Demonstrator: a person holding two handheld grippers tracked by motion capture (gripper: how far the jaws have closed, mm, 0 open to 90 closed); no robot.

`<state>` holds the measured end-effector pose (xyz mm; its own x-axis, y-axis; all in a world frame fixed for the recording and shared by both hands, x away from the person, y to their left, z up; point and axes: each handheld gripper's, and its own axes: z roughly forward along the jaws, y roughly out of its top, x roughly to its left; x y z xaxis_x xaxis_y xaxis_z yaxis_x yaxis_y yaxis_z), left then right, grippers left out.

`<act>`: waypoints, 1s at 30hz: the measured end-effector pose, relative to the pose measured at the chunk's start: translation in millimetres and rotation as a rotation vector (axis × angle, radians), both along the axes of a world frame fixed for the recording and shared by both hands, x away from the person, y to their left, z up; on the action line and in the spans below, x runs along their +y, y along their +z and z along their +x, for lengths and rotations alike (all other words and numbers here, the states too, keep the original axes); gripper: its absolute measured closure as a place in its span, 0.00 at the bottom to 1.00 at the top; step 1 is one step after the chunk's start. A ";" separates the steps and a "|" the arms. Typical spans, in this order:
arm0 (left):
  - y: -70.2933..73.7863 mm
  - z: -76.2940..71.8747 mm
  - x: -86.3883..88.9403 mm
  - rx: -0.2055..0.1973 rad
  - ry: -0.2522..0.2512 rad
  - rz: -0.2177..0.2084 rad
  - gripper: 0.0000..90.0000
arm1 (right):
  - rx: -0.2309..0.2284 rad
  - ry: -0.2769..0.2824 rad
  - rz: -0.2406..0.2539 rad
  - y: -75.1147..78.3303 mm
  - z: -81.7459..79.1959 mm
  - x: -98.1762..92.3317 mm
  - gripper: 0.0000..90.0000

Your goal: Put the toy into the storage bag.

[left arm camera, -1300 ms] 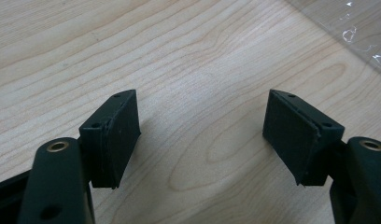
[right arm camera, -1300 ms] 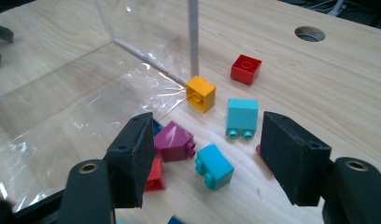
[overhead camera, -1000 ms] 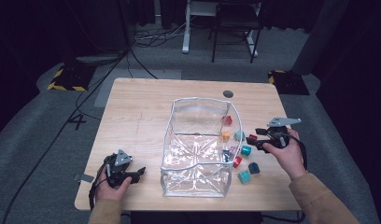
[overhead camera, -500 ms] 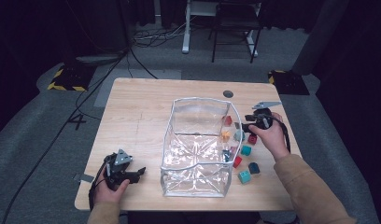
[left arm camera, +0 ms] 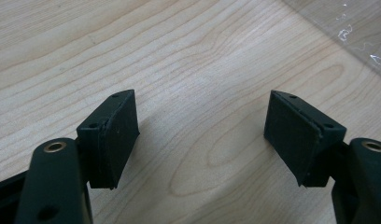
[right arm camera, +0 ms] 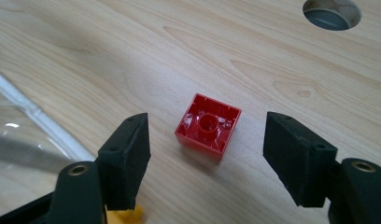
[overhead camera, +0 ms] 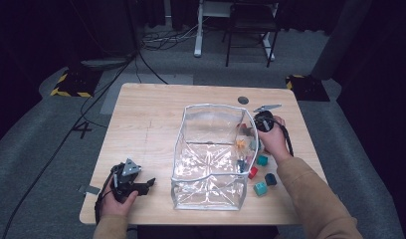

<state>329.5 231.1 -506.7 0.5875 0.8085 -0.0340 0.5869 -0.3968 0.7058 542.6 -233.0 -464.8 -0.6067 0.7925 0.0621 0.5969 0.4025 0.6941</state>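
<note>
A red brick (right arm camera: 208,127) lies upside down on the wooden table, its hollow underside facing up. My right gripper (right arm camera: 205,151) is open, one jaw on each side of the brick, not touching it. In the high view the right gripper (overhead camera: 259,125) sits against the right wall of a clear plastic bin (overhead camera: 208,199). Several small bricks lie to the right of the bin, among them a teal one (overhead camera: 261,160), a red one (overhead camera: 253,173) and a dark blue one (overhead camera: 270,179). My left gripper (overhead camera: 136,185) rests open on bare wood at the near left, its jaws (left arm camera: 200,121) empty.
A round cable hole (overhead camera: 243,100) is in the table beyond the right gripper. The bin's clear rim (right arm camera: 34,116) runs close to the right gripper's left jaw. A yellow piece (right arm camera: 125,215) peeks out beneath that jaw. A chair and cables are on the floor behind the table.
My right gripper has moved away from me and leftward, from beside the loose bricks to the bin's right wall, over the red brick. The left gripper has stayed put.
</note>
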 end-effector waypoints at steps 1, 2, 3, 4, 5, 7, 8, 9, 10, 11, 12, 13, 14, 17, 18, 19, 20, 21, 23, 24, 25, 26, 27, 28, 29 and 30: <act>0.0 0.0 0.0 0.000 0.000 0.000 0.29 | 0.005 -0.004 -0.004 -2.3 2.4 1.4 0.36; 0.0 0.0 0.0 0.000 0.000 0.000 0.29 | 0.011 -0.013 -0.008 -4.4 4.4 2.9 0.36; 0.0 -0.1 0.0 -0.001 0.001 0.001 0.29 | 0.017 -0.020 -0.014 -6.4 6.2 4.3 0.36; 0.0 -0.1 0.0 -0.001 0.000 0.001 0.29 | 0.020 -0.026 -0.018 -8.4 7.8 5.7 0.36; 0.0 -0.1 0.0 -0.001 0.000 0.001 0.29 | 0.024 -0.027 -0.021 -10.3 9.2 6.9 0.37; 0.0 0.0 0.0 -0.001 0.000 0.001 0.29 | 0.030 -0.028 -0.032 -14.1 11.1 9.4 0.39; 0.0 -0.1 0.0 -0.001 0.000 0.001 0.29 | 0.036 -0.030 -0.041 -15.4 11.4 10.2 0.42; 0.0 0.0 0.0 -0.001 0.000 0.001 0.29 | 0.039 -0.030 -0.057 -18.2 12.2 11.7 0.52; 0.0 -0.1 0.0 -0.001 0.000 0.001 0.29 | 0.039 -0.030 -0.057 -18.2 12.2 11.7 0.52; 0.0 -0.1 0.0 -0.001 0.000 0.001 0.29 | 0.045 -0.018 -0.068 -19.8 12.4 12.3 0.65; 0.0 0.0 0.0 -0.001 0.000 0.001 0.29 | 0.045 -0.018 -0.068 -19.8 12.4 12.3 0.65; 0.0 0.0 0.0 -0.001 0.000 0.001 0.29 | 0.037 -0.020 -0.084 -18.0 11.6 12.6 0.65; 0.0 -0.1 0.0 -0.001 0.000 0.001 0.29 | 0.037 -0.020 -0.084 -18.0 11.6 12.6 0.65; 0.0 -0.1 0.0 -0.001 0.000 0.001 0.29 | 0.020 -0.020 -0.060 -11.3 9.3 10.2 0.66; 0.0 -0.1 -0.1 -0.001 0.000 0.001 0.29 | 0.018 -0.018 -0.050 -9.4 8.8 9.3 0.66; 0.0 -0.1 0.0 -0.001 0.000 0.001 0.29 | 0.016 -0.016 -0.037 -6.1 7.5 8.3 0.66; 0.0 -0.1 -0.1 -0.001 0.000 0.001 0.29 | 0.013 -0.010 -0.031 -3.2 6.1 7.7 0.66; 0.0 -0.1 0.0 -0.001 0.000 0.001 0.29 | 0.009 -0.003 -0.025 -0.3 4.8 7.2 0.66; 0.0 -0.1 0.0 -0.001 0.000 0.001 0.29 | 0.003 0.003 -0.002 6.7 1.2 6.0 0.66; 0.0 -0.1 -0.1 -0.001 0.000 0.001 0.29 | -0.004 0.008 0.002 9.1 0.2 5.3 0.66; 0.0 -0.1 0.0 -0.001 0.000 0.001 0.29 | -0.005 0.012 0.016 12.6 -1.6 4.4 0.66; 0.0 -0.1 -0.1 -0.001 0.000 0.001 0.29 | -0.008 0.015 0.030 16.1 -3.3 2.9 0.66; 0.0 -0.1 -0.1 -0.001 0.000 0.001 0.29 | -0.020 0.018 0.055 23.8 -6.5 -0.6 0.66; 0.0 -0.1 -0.1 -0.001 0.001 0.001 0.29 | -0.020 0.018 0.055 23.8 -6.5 -0.6 0.66; 0.0 -0.1 -0.1 -0.001 0.000 0.001 0.29 | -0.032 0.022 0.061 31.0 -9.6 -3.7 0.66; 0.0 -0.1 -0.1 -0.001 0.001 0.001 0.29 | -0.032 0.022 0.061 31.0 -9.6 -3.7 0.66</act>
<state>329.4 231.0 -506.7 0.5871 0.8089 -0.0325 0.5864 -0.3973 0.7059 533.0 -236.6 -433.8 -0.6267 0.7741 0.0895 0.5650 0.3723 0.7364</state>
